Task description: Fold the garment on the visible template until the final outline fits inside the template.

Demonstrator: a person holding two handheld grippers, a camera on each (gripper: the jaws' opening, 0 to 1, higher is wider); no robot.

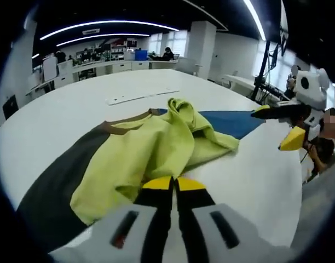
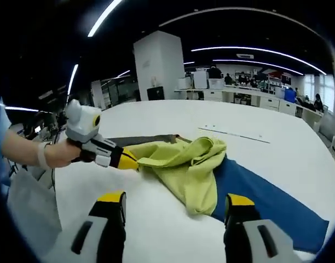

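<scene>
On a white table (image 2: 299, 164), a crumpled yellow-green garment (image 2: 186, 164) lies across the template (image 2: 266, 197), blue at one end, dark at the other; the left gripper (image 2: 129, 160) pinches its edge, the right gripper (image 2: 173, 205) hangs released, and a neat fold likely needs that edge drawn flat

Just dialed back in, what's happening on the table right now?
A person is working a yellow-green garment on a white table with two handheld grippers. The left gripper is shut on the garment's edge, while the right gripper hangs open, holding nothing. The garment lies bunched and crumpled across a template with a dark grey section and a blue section, so the folding is far from finished.
</scene>
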